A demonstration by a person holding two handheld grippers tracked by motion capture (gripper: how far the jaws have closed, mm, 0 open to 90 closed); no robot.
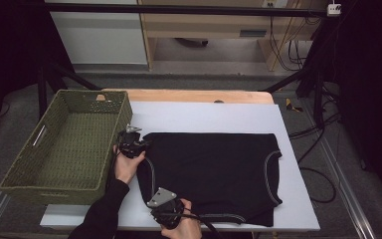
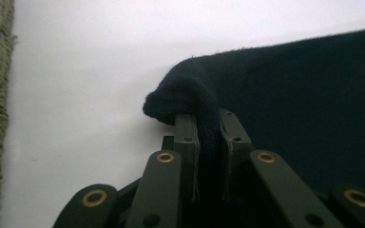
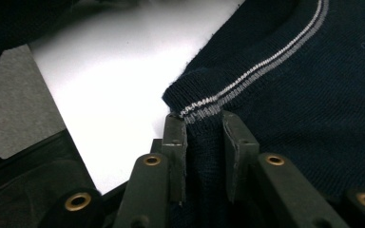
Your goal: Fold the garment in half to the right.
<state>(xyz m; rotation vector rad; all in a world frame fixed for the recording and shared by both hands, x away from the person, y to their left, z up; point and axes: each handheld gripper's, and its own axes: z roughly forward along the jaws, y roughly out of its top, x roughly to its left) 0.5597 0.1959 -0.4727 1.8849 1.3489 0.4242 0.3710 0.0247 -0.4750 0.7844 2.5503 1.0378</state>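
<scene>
Pinching the black knitted grey-striped garment [image 1: 214, 174] with both tongs, left gripper [image 2: 208, 130] and right gripper [image 3: 203, 126], we lift its left edge evenly

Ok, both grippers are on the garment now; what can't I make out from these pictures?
- Left gripper view: the garment edge bunches between the jaws and covers the pad faces.
- Right gripper view: the striped hem runs into the jaws; grip depth is hidden.
- High view: the hands cover both jaw tips, and the basket hides the table's left edge.
</scene>
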